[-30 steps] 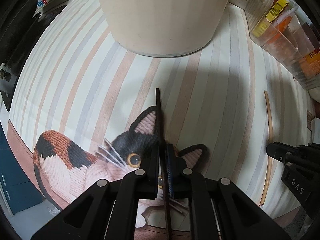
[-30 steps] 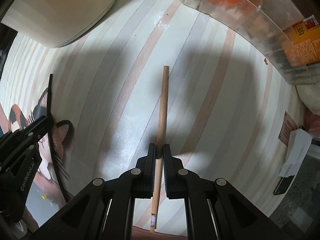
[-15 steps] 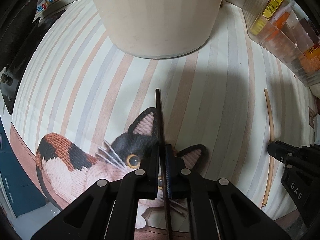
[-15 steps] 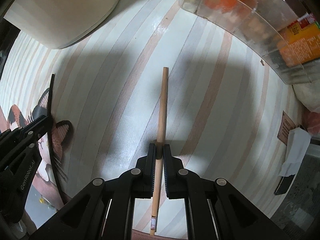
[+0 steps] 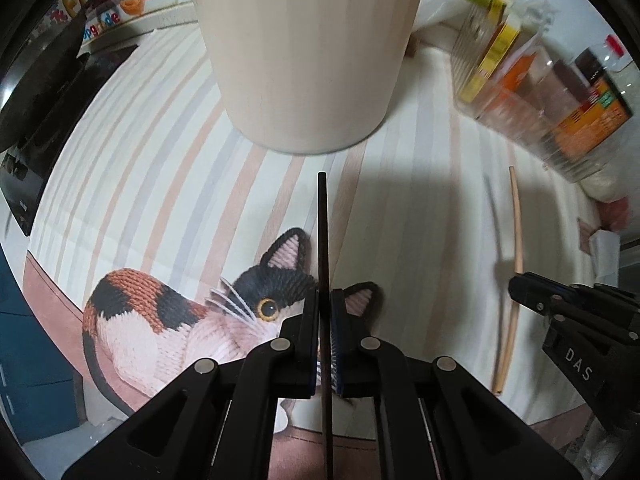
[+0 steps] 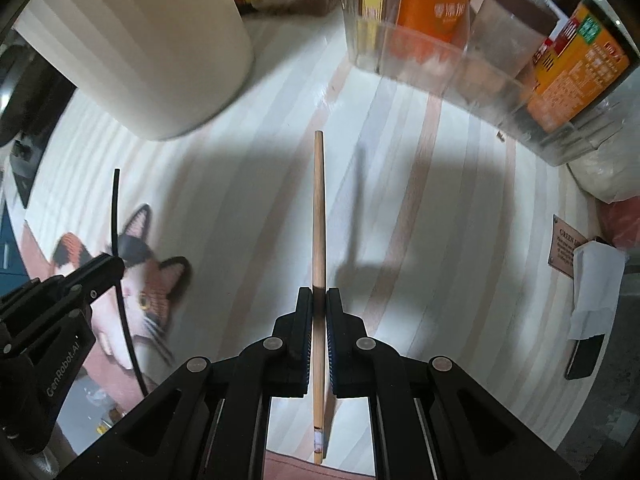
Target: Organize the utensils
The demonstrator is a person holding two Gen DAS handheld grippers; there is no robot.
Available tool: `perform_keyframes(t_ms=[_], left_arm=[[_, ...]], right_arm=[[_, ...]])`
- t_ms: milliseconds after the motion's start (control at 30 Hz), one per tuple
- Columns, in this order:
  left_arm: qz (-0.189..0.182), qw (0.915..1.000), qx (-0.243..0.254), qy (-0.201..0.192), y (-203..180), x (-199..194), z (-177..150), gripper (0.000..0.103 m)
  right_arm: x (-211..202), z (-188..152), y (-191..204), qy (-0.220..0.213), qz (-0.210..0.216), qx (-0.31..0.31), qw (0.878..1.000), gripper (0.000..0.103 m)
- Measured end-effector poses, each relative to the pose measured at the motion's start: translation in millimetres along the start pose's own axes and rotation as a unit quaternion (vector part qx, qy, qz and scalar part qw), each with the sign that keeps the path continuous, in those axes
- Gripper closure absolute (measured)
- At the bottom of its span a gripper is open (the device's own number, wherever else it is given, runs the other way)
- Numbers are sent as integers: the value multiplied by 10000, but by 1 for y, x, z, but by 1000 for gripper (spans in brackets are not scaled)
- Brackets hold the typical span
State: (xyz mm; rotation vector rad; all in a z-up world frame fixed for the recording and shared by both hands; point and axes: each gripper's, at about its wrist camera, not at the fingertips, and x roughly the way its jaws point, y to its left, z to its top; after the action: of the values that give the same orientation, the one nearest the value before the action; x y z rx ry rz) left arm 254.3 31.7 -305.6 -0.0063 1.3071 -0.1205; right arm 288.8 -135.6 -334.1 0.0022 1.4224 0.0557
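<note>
My left gripper is shut on a black chopstick and holds it lifted above the striped cat-print mat, pointing at a tall cream container. My right gripper is shut on a wooden chopstick, also raised off the mat. Each view shows the other gripper: the right gripper with the wooden chopstick at right, the left gripper with the black chopstick at left. The cream container stands at upper left in the right wrist view.
A clear bin of orange and yellow packets stands at the back right, also in the left wrist view. A black appliance lies left. A white tissue and a dark phone lie at the right edge.
Both grippers have risen with their chopsticks, which now cast shadows on the mat, and the views have tilted up toward the container and the bin.
</note>
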Motion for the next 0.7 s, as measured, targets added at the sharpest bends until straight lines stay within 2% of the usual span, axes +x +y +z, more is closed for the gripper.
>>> perform_keyframes(t_ms=[400, 700], left_arm=[[-151, 9967, -36, -798, 15, -67, 11, 100], [-293, 9866, -114, -1602, 21, -132, 30, 101]], right_arm=[[-66, 2, 1, -861, 449, -38, 9953, 96], [-137, 17, 13, -1927, 708, -112, 9786, 96]])
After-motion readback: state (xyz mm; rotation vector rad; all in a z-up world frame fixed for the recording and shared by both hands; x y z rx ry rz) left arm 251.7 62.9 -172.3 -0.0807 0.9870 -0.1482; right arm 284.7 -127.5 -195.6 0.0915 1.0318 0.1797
